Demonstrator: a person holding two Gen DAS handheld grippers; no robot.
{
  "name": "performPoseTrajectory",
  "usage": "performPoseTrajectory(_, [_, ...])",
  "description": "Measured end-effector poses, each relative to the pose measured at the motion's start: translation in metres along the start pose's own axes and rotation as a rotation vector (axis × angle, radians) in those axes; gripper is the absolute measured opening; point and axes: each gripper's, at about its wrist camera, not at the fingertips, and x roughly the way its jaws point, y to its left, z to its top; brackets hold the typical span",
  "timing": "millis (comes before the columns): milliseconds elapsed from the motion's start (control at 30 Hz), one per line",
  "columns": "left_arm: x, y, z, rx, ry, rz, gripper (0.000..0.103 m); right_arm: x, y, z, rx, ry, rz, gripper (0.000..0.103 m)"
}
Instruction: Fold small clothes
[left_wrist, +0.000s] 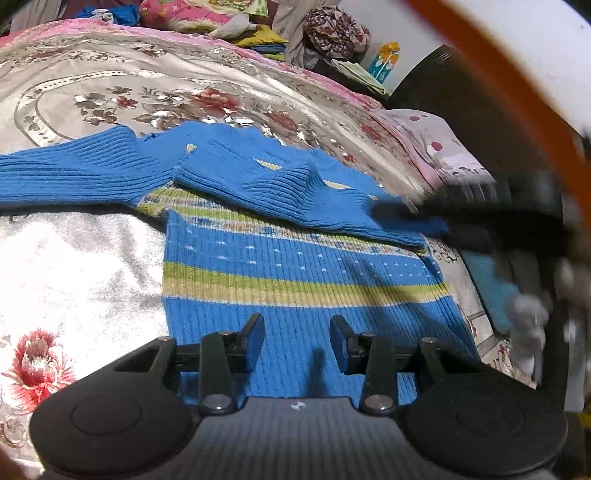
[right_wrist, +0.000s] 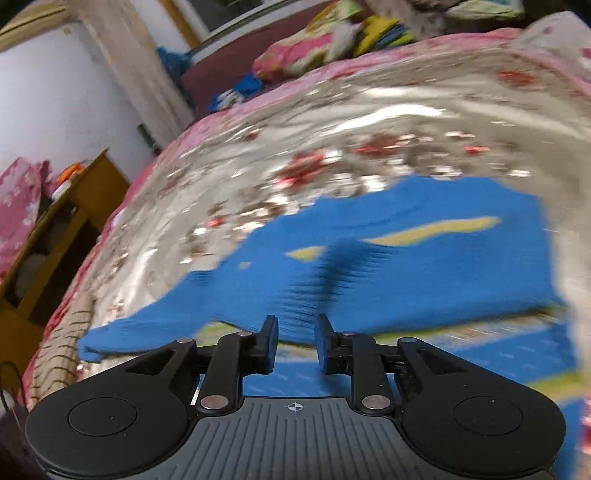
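Note:
A small blue knit sweater (left_wrist: 295, 280) with green and cream stripes lies flat on the flowered bedspread (left_wrist: 110, 96). One sleeve (left_wrist: 295, 192) is folded across its chest; the other sleeve (left_wrist: 74, 173) stretches out to the left. My left gripper (left_wrist: 297, 339) is open and empty, just above the sweater's lower hem. My right gripper (right_wrist: 297, 343) is open and empty over the sweater (right_wrist: 424, 266), near the folded sleeve; this view is motion-blurred. The right gripper also shows as a dark blur (left_wrist: 480, 214) at the sweater's right edge in the left wrist view.
Piles of other clothes and pillows (left_wrist: 207, 18) sit at the far side of the bed. A pink spotted pillow (left_wrist: 436, 147) lies at the right. A wooden cabinet (right_wrist: 55, 240) stands beside the bed. An orange bar (left_wrist: 517, 103) crosses the upper right.

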Motion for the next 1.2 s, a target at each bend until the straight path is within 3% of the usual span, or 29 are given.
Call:
performPoseTrajectory(200, [0.006, -0.005, 0.003, 0.000, -0.011, 0.040, 0.044, -0.011, -0.086, -0.023, 0.095, 0.011, -0.249, 0.024])
performPoseTrajectory(267, [0.008, -0.006, 0.003, -0.009, -0.014, 0.058, 0.044, -0.016, -0.103, -0.027, 0.092, 0.005, -0.295, 0.017])
performPoseTrajectory(333, [0.011, -0.006, 0.003, -0.025, -0.011, 0.072, 0.044, -0.022, -0.113, -0.028, 0.109, 0.000, -0.292, 0.013])
performPoseTrajectory(600, [0.016, -0.016, -0.001, 0.002, -0.003, 0.102, 0.044, -0.027, -0.118, -0.025, 0.096, -0.004, -0.304, 0.013])
performPoseTrajectory(733, [0.018, -0.016, -0.002, 0.021, -0.001, 0.110, 0.044, -0.032, -0.100, -0.025, 0.049, -0.015, -0.265, 0.024])
performPoseTrajectory(800, [0.019, -0.013, -0.002, 0.012, 0.003, 0.107, 0.044, -0.031, -0.089, -0.024, 0.010, -0.023, -0.238, 0.024])
performPoseTrajectory(900, [0.017, -0.009, -0.003, 0.011, -0.004, 0.102, 0.044, -0.020, -0.081, -0.020, -0.052, -0.041, -0.286, 0.023])
performPoseTrajectory(1000, [0.015, -0.009, -0.004, 0.034, -0.009, 0.108, 0.044, -0.008, -0.095, -0.013, 0.020, -0.013, -0.357, 0.020])
performPoseTrajectory(1133, [0.012, -0.003, -0.003, 0.027, -0.011, 0.098, 0.044, -0.023, -0.066, -0.008, -0.046, -0.062, -0.317, 0.024])
performPoseTrajectory(1200, [0.010, 0.000, -0.002, 0.017, -0.013, 0.089, 0.044, -0.022, -0.042, -0.003, -0.100, -0.071, -0.242, 0.024])
